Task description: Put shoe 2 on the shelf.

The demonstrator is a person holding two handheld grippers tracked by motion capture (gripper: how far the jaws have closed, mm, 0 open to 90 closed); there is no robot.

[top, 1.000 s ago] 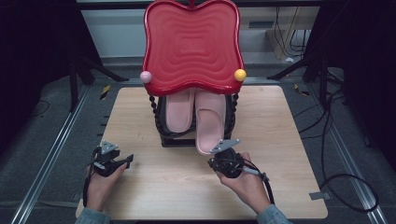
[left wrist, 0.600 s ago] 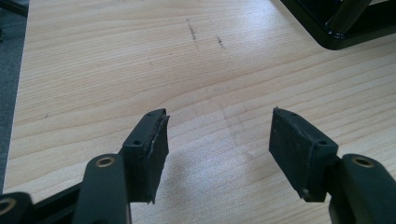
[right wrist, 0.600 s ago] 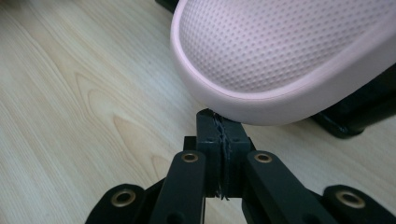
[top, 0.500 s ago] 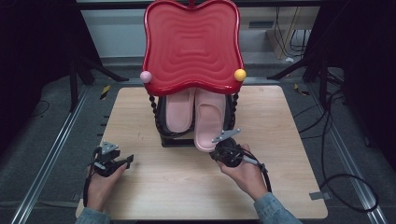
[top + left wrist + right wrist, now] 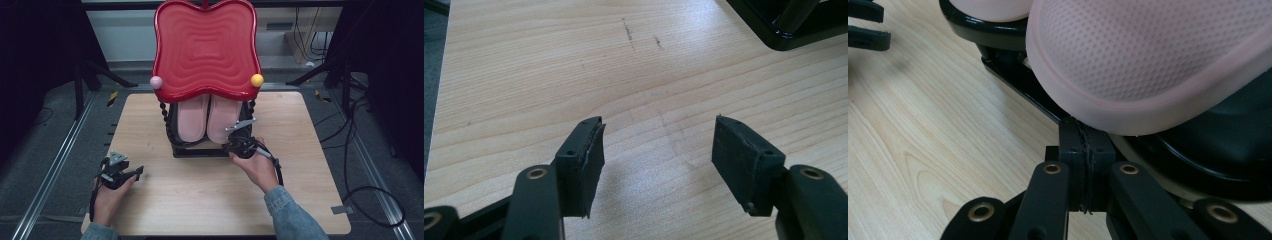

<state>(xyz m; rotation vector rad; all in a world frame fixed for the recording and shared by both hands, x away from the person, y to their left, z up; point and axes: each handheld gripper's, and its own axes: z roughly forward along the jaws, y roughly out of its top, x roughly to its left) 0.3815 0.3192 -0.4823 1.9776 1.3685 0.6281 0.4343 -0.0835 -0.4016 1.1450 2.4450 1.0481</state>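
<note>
Left gripper (image 5: 131,173) rests on the wooden table (image 5: 200,200) near the front-left, jaws parted on nothing; right gripper (image 5: 1087,150), jaws clenched empty, sits just under the toe of the right pink slipper (image 5: 1153,60) in the black rack (image 5: 172,135), red tray (image 5: 206,47) above.

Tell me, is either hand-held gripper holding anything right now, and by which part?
Nothing is held. The right hand-held gripper is shut on itself, its tips just under the pink slipper's heel edge. The left hand-held gripper is open over bare table.
</note>
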